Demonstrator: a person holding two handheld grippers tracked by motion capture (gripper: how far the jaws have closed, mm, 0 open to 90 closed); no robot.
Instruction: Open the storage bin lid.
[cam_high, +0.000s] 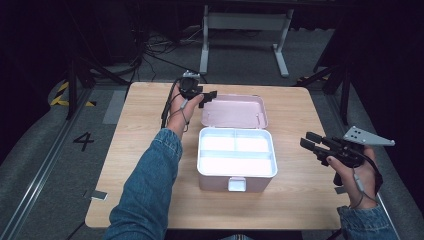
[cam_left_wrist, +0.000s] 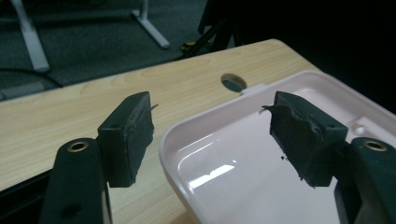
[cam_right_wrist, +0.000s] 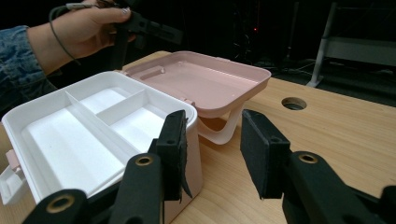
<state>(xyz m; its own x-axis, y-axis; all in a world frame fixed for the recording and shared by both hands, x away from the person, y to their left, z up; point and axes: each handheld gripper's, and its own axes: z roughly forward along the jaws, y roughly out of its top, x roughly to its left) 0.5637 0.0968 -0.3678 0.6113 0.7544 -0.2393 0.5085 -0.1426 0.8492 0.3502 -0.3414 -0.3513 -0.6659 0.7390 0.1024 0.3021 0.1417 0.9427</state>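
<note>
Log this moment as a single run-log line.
box: open, tray bare | lid: laid back on table | left gripper: open, astride lid corner | right gripper: open, beside box, holding nothing

Pale pink box (cam_high: 235, 185) with a matching pink lid (cam_high: 234, 111), and the divided tray (cam_high: 236, 152) inside is plain bright white. Table (cam_high: 145, 150) is light wood grain, kinda beige. Both grippers, left gripper (cam_high: 210, 95) and right gripper (cam_high: 310, 141), are black, and the right one has a grey plate (cam_high: 367, 136) on top. Sleeves (cam_high: 150, 185) are blue denim, floor (cam_high: 40, 150) is dark grey with a yellow-black stripe (cam_high: 62, 92) far left.
</note>
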